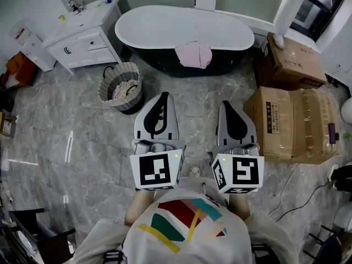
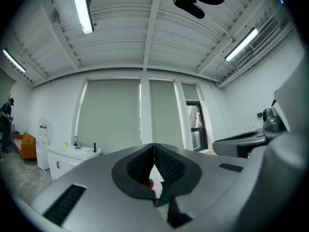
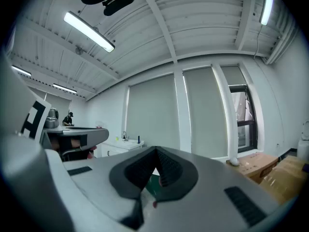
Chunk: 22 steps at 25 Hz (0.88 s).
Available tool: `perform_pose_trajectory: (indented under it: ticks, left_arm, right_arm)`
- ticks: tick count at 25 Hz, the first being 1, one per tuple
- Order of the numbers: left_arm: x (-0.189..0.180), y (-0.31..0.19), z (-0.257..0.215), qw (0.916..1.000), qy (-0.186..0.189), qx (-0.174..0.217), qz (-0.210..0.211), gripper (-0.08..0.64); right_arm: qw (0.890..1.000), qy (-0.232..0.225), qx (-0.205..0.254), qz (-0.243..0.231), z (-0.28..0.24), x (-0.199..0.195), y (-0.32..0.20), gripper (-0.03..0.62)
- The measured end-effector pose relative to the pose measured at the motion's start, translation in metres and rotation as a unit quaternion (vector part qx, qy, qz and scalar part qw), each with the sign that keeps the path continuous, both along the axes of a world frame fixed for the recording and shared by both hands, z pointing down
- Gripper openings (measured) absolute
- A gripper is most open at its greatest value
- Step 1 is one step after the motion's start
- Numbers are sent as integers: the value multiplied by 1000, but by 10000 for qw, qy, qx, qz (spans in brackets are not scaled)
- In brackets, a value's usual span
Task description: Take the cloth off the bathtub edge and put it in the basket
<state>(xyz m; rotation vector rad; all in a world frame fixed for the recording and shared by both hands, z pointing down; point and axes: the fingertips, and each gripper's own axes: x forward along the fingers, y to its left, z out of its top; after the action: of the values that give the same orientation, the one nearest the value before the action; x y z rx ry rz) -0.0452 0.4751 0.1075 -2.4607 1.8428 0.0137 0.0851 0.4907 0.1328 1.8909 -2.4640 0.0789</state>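
Pink cloth (image 1: 193,55) drapes over the bathtub (image 1: 165,26) edge, basket (image 1: 106,91) nearby.

1. The bathtub (image 1: 165,26) is seen as smooth and glossy, white inside, dark outside.
2. The cloth (image 1: 193,55) on the bathtub's rim is shown as soft pink fabric.
3. The basket (image 1: 105,89) left of the bathtub is coarsely woven and matt.
4. The floor (image 1: 71,131) before the bathtub is polished grey stone.
5. The boxes (image 1: 300,114) right of the bathtub are matt brown cardboard.

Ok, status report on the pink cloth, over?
Left gripper and right gripper shut, empty. Pink cloth draped over bathtub edge, untouched. Basket on floor, to the left. Nothing blocking.
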Motion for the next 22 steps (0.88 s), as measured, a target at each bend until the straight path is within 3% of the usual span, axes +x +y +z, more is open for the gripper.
perform_pose_trajectory:
  ticks: [13, 22]
  left_arm:
    - [16, 6, -5, 9998, 29, 164, 146, 20]
    - [18, 9, 3, 9999, 8, 109, 46, 20]
  right_arm:
    - [9987, -294, 414, 14, -12, 15, 9, 11]
    - [9979, -530, 374, 7, -2, 37, 10, 11]
